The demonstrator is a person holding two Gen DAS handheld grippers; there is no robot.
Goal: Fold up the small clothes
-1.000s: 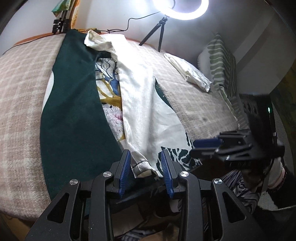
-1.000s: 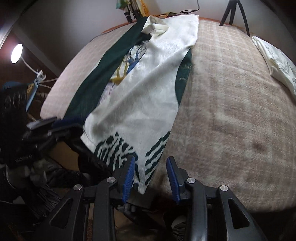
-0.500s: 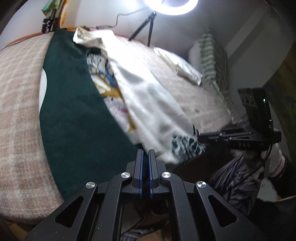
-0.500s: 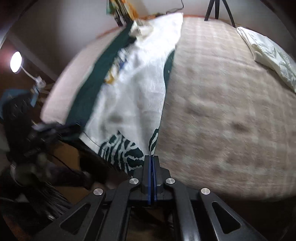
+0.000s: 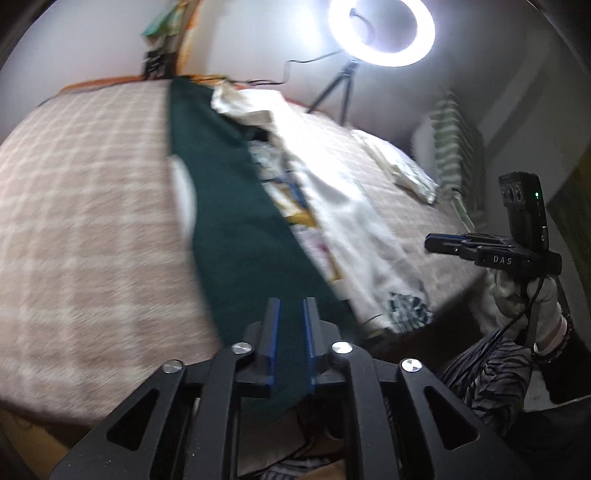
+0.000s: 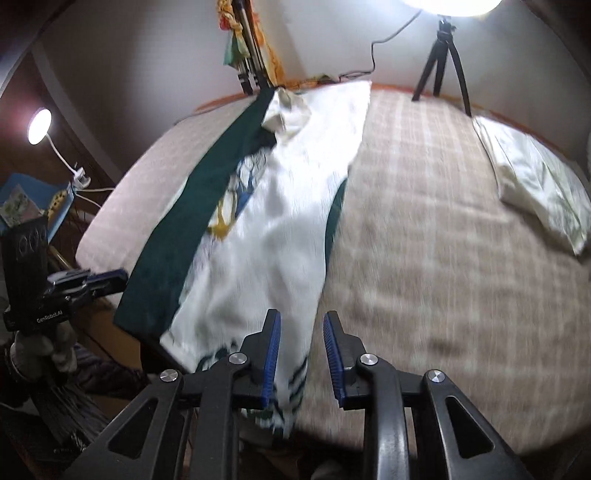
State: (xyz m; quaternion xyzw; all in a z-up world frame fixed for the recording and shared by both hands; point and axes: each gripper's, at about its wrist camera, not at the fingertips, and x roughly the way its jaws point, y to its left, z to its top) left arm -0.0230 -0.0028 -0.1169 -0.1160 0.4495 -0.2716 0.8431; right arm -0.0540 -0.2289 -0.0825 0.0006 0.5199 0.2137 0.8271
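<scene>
Left wrist view, left to right: plaid beige bed cover (image 5: 92,221) fills 9 o'clock; dark green cloth (image 5: 236,229) runs as a long strip from 12 o'clock at the far bed edge down to 6 o'clock, its near end lying between the blue pads of the left claw (image 5: 291,343). Left claw jaws are opening, a narrow gap, green fabric between them, pads not clearly pressing. Just right of the green strip lies the white garment (image 5: 351,206) with a printed panel between the two, its patterned hem at the bed's near edge around 4 o'clock. Ring light (image 5: 382,31) on a tripod at 1 o'clock, folded white piece (image 5: 402,166) at 2 o'clock, right claw (image 5: 443,245) at 3 o'clock held in a gloved hand (image 5: 532,306). Right wrist view: desk lamp (image 6: 38,125) at 9 o'clock; right claw jaws opening, spread apart, white garment's hem between them nearer the left pad, not pinched; bare bed cover at 3 o'clock.
</scene>
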